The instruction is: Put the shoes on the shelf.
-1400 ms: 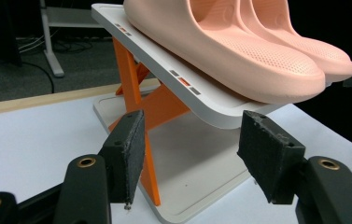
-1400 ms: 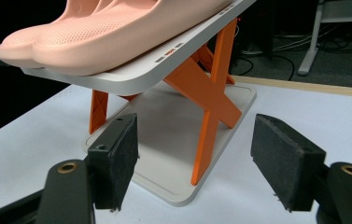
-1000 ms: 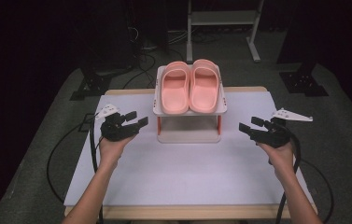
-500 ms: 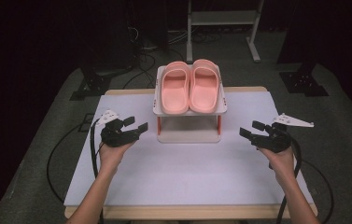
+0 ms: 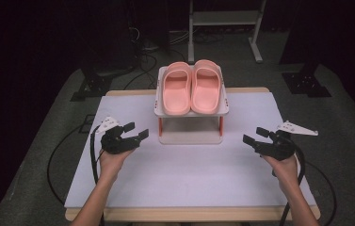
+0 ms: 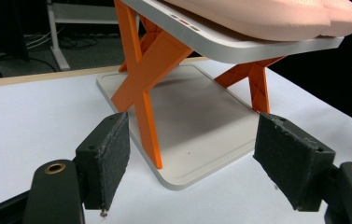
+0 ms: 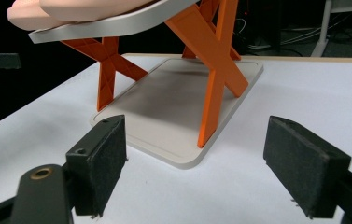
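Note:
Two pink slippers (image 5: 191, 89) lie side by side on the top shelf of a small rack (image 5: 158, 110) with orange X legs (image 6: 141, 79) and a grey bottom shelf (image 5: 190, 137). My left gripper (image 5: 137, 131) hovers left of the rack and points at it. Its jaws have just been opening and stand open with nothing between them (image 6: 194, 154). My right gripper (image 5: 253, 135) mirrors it on the right side, also open and empty, jaws just widened (image 7: 197, 154). Both gripper views look under the slippers (image 6: 267, 14) (image 7: 71, 9) at the lower shelf.
A white sheet (image 5: 189, 174) covers the table, with a wooden edge at the front. Black cables (image 5: 52, 160) loop on the floor at the left. A metal frame (image 5: 222, 19) and dark stand bases (image 5: 307, 82) sit behind the table.
Both pairs of jaws stand wider apart than a second ago. Both hands have drifted slightly toward the near edge of the table. The rack and slippers have not moved.

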A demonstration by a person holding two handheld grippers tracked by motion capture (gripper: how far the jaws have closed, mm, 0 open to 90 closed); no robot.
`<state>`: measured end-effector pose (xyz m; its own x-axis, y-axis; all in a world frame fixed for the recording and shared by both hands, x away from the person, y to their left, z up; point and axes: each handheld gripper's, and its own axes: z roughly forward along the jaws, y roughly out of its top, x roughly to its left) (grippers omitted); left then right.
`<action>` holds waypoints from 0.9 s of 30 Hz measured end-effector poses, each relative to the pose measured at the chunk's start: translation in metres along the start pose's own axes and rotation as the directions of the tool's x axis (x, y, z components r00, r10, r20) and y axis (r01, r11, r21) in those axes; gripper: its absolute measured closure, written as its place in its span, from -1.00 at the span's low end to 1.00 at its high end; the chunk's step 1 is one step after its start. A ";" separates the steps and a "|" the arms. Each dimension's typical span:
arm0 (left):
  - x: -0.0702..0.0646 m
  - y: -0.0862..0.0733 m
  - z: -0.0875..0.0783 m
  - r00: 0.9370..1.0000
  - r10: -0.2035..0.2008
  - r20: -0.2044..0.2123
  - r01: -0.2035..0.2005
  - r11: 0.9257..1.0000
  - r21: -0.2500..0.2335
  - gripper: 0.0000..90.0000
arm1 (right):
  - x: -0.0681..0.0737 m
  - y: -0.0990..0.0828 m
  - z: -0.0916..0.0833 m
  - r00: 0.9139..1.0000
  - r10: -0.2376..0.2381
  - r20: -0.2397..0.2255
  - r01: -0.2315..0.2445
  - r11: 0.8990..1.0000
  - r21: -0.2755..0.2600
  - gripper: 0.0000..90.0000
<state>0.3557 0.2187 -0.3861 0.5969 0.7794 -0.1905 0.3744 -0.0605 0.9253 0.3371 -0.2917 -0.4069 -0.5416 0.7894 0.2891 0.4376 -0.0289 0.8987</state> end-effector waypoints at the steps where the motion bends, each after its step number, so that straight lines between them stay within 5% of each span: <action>1: 0.000 -0.001 0.000 1.000 0.001 0.003 -0.001 1.000 0.001 -0.42 | 0.000 -0.002 -0.001 1.000 0.006 0.000 -0.006 1.000 0.001 -0.54; 27: -0.010 -0.024 -0.004 1.000 -0.002 0.015 0.002 1.000 0.005 -0.59 | -0.006 -0.031 -0.020 0.999 0.042 0.028 -0.042 0.999 -0.006 -0.55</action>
<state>0.3378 0.2151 -0.4053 0.6067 0.7700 -0.1973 0.3789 -0.0620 0.9233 0.3123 -0.3073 -0.4303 -0.5023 0.8044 0.3172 0.4555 -0.0657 0.8878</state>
